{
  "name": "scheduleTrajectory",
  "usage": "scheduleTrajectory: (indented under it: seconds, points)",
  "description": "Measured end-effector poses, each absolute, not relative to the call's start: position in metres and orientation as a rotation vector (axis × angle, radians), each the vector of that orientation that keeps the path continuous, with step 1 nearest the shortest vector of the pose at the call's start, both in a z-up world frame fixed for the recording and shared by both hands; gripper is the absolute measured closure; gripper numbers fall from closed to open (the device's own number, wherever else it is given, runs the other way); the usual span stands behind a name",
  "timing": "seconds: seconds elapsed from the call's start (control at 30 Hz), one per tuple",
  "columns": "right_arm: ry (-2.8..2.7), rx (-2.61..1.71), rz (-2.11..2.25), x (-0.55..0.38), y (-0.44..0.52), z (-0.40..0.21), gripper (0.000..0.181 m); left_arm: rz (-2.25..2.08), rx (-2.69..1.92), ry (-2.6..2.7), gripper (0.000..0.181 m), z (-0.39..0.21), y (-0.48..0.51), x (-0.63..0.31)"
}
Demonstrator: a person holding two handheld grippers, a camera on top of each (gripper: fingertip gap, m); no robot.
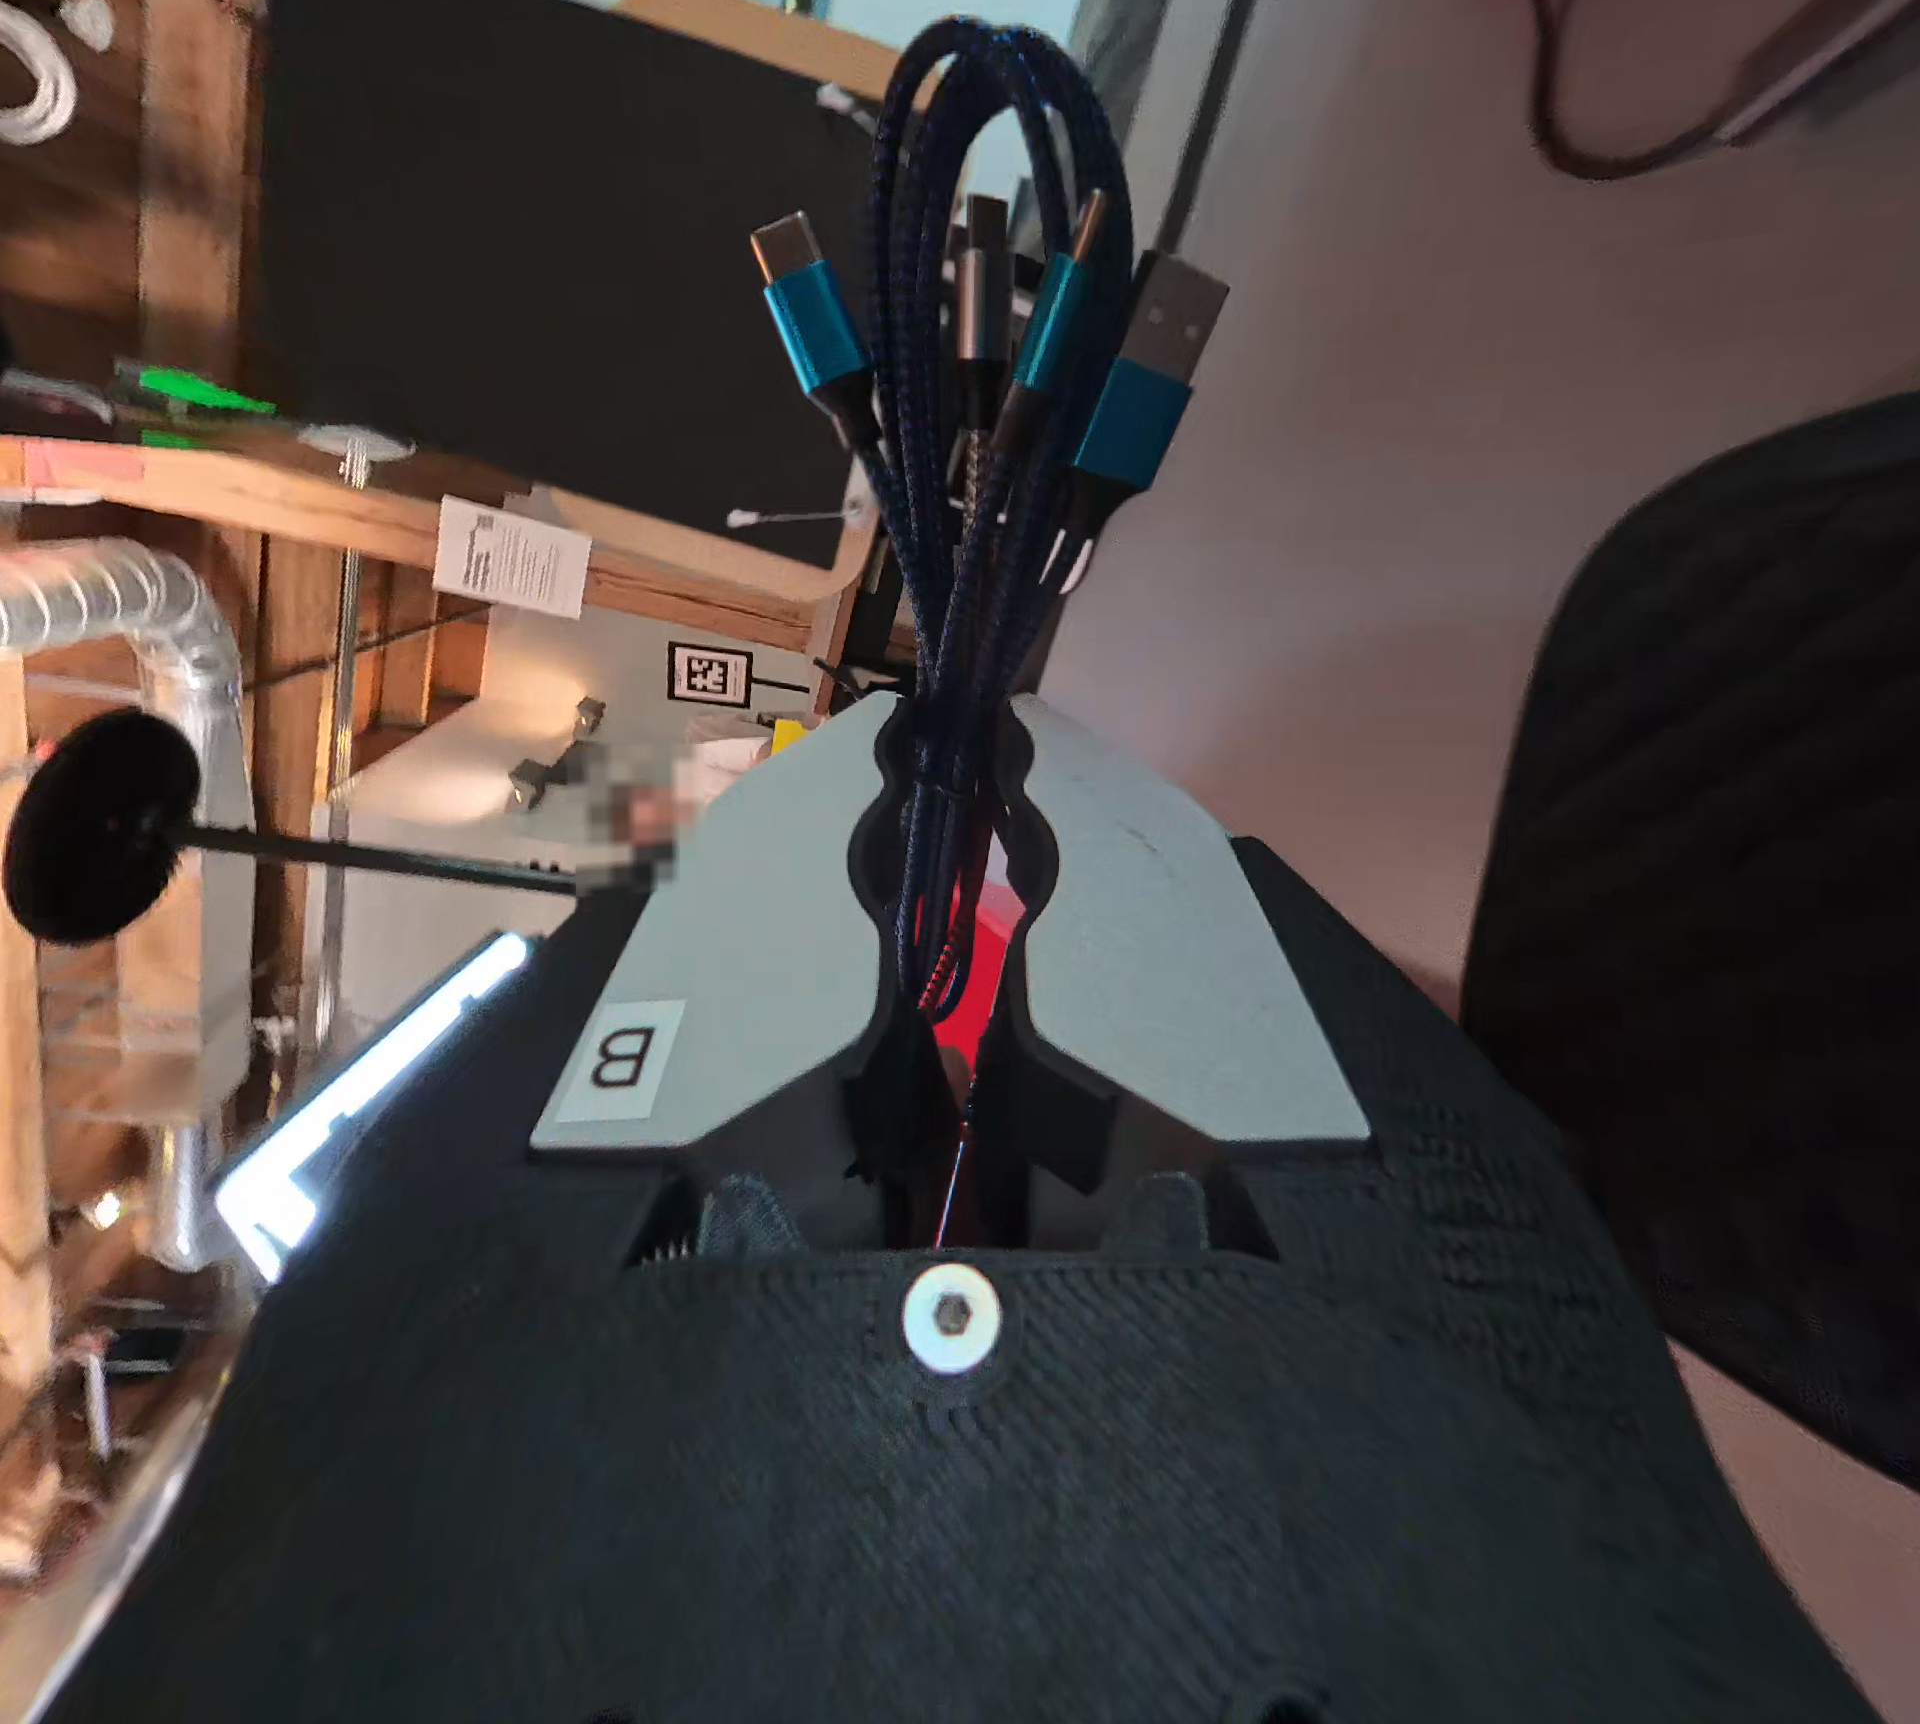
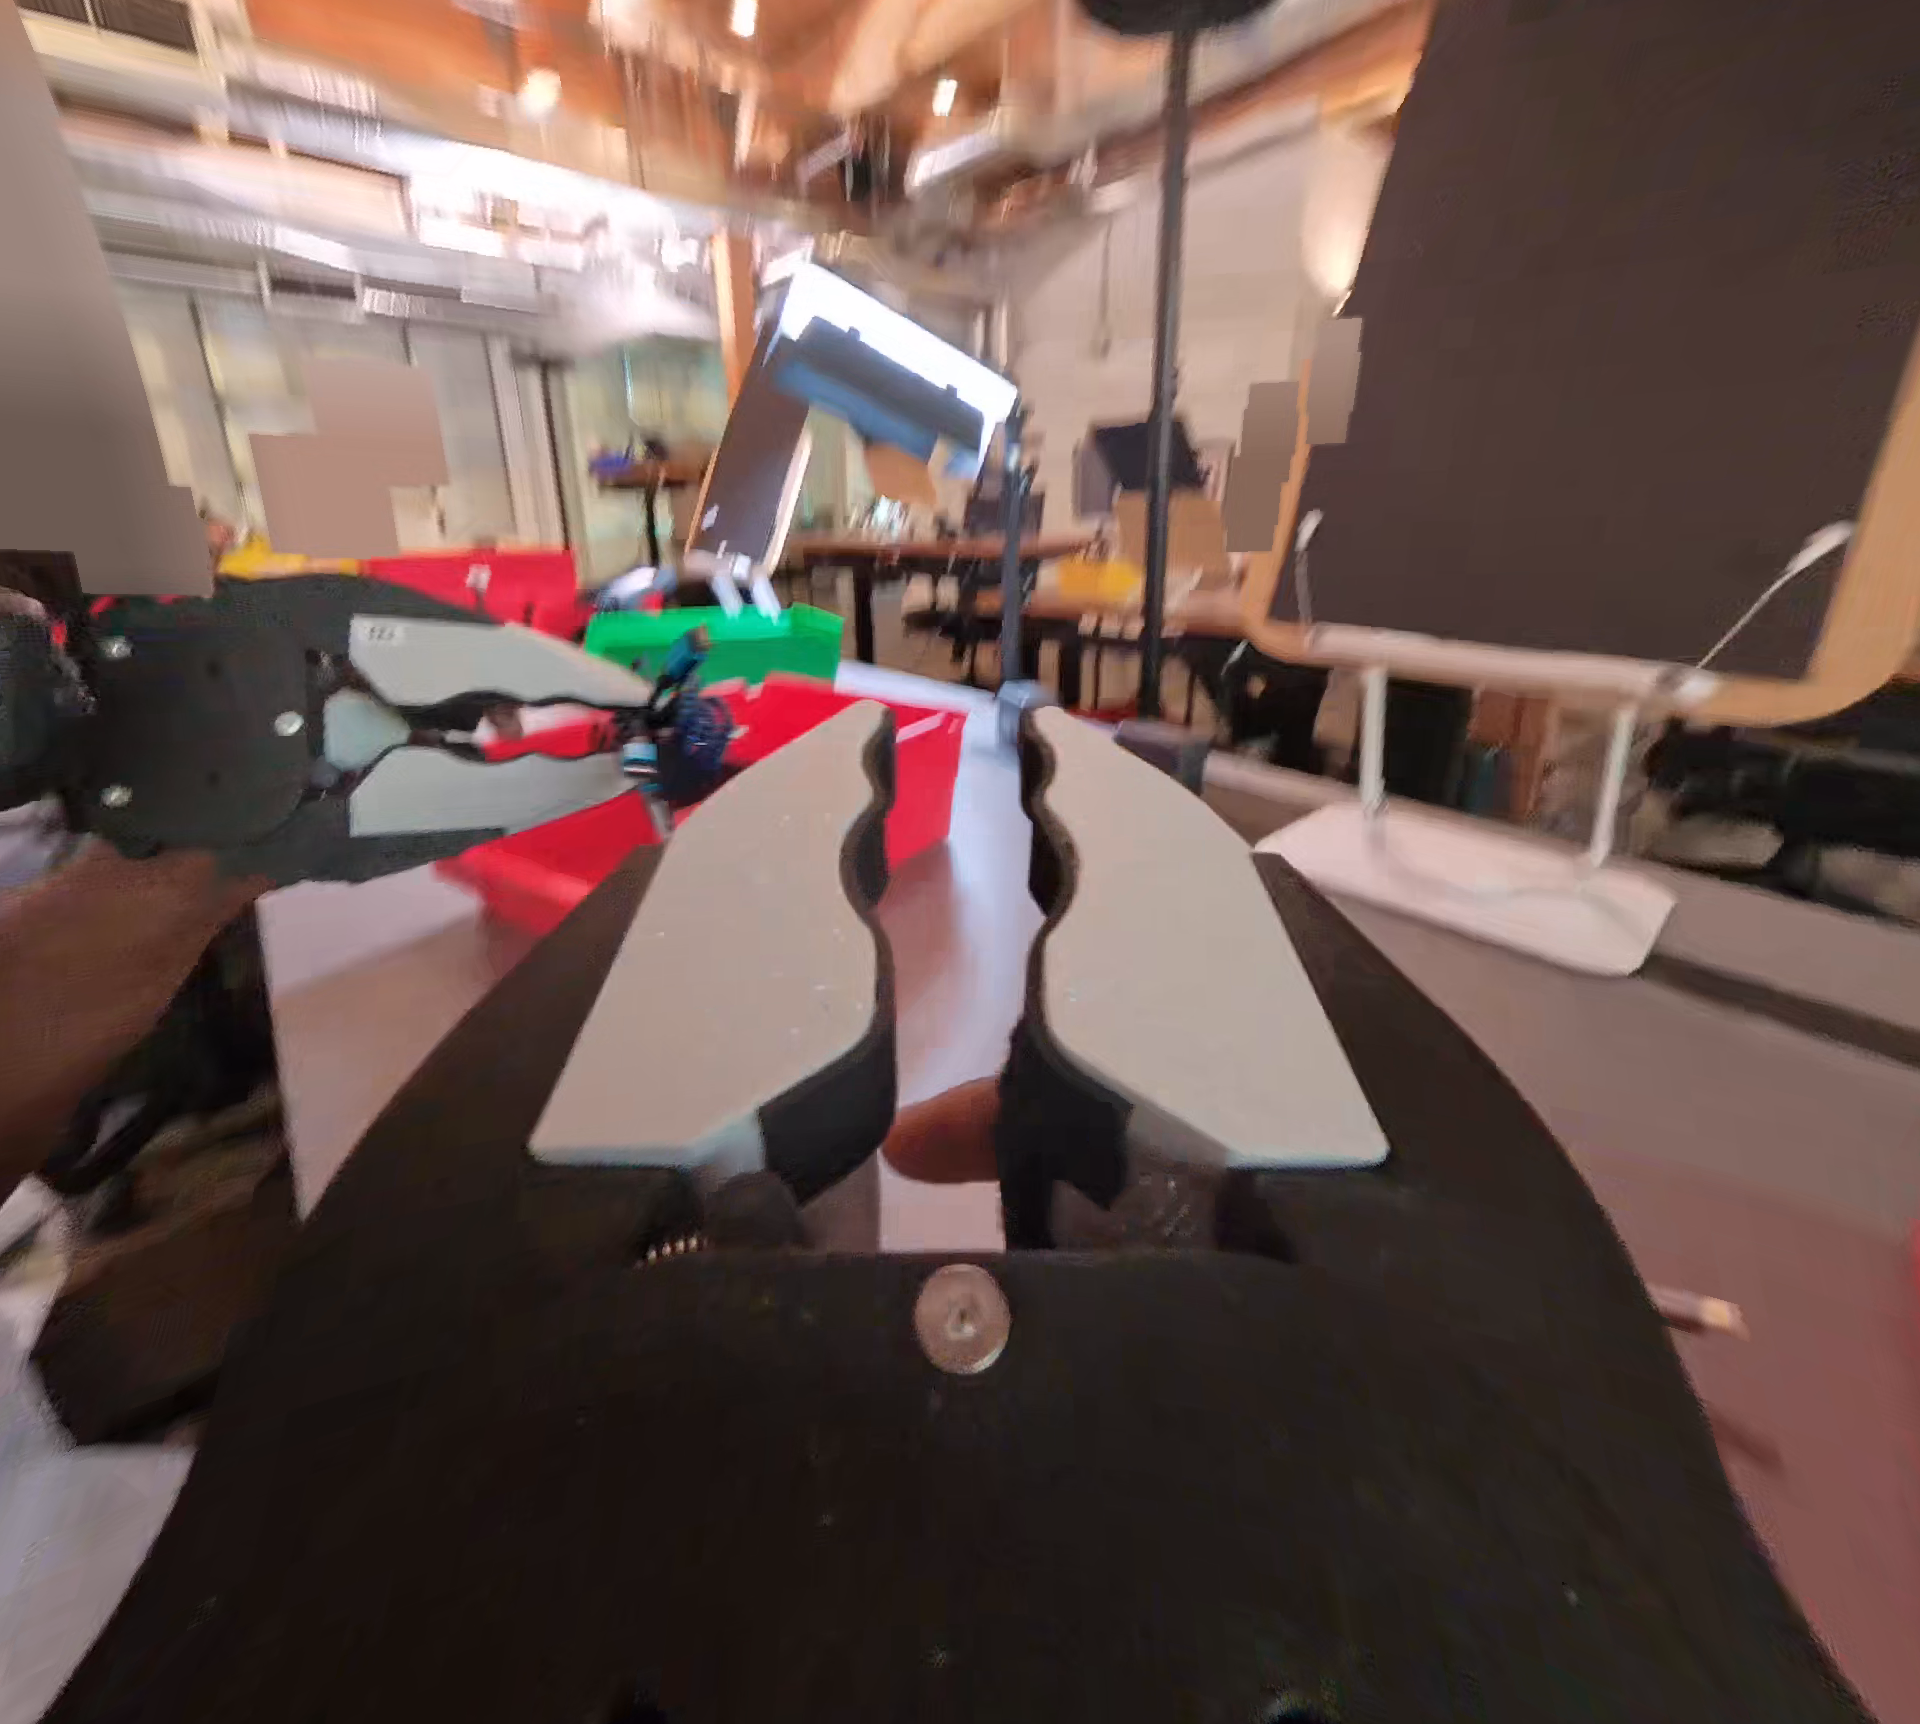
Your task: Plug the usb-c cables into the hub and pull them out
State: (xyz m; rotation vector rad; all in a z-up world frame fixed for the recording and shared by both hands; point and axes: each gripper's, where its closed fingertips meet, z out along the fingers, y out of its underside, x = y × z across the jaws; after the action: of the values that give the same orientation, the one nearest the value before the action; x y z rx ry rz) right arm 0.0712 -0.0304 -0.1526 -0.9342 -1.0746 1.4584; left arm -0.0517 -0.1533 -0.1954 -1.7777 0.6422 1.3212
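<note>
**Braided blue cables held as a bundle, hub not in view**

Braided navy cable (image 1: 977,448), folded into a looped bundle, is pinched between the 2 grey fingers of the left gripper (image 1: 956,718). The jaws stand close together around the strands. Above the fingertips, several plugs stand free: 2 teal-sleeved USB-C plugs (image 1: 816,313), a grey-sleeved one that is partly hidden, and 1 wider teal USB-A plug (image 1: 1138,417).

The right gripper (image 2: 956,729) is empty, its fingers parted by a narrow gap with nothing between them. It sits above the bench (image 2: 1507,1103).

Judgement on the step in hand: the bundle is being carried, and no plug is yet singled out. To do this well, the right gripper should take 1 USB-C plug by its teal sleeve, square to the shell, so that the tip stays straight for insertion. The left gripper should keep the remaining strands clear so that the loops do not drag the chosen plug off line. The USB-A plug should not be mistaken for a task plug.

Difference between views: the left wrist view shows the plug types and the grip in detail. The right wrist view shows the left gripper from the side, held above a red bin (image 2: 831,801) with a green bin (image 2: 727,640) behind, but it blurs the plugs. Neither view shows the hub.
</note>
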Motion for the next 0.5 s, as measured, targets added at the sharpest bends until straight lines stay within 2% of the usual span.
scheduleTrajectory:
  seconds: [0.03,0.2,0.37,0.5]
  points:
    - [-1.155,-0.953,1.461,0.066,-0.039,-0.161,0.162,1.324,-1.792,0.702,0.169,-0.204,-0.146,-0.045]
    - [-1.413,-1.051,1.618,0.05,-0.074,-0.196,0.155,1.241,-1.83,0.901,0.168,-0.238,-0.125,-0.02]
    - [-1.548,-1.113,1.668,0.04,-0.09,-0.224,0.159,1.151,-1.85,0.993,0.168,-0.26,-0.119,-0.006]
    - [-1.591,-1.021,1.571,0.036,-0.097,-0.233,0.175,1.13,-1.861,1.033,0.168,-0.268,-0.119,-0.006]
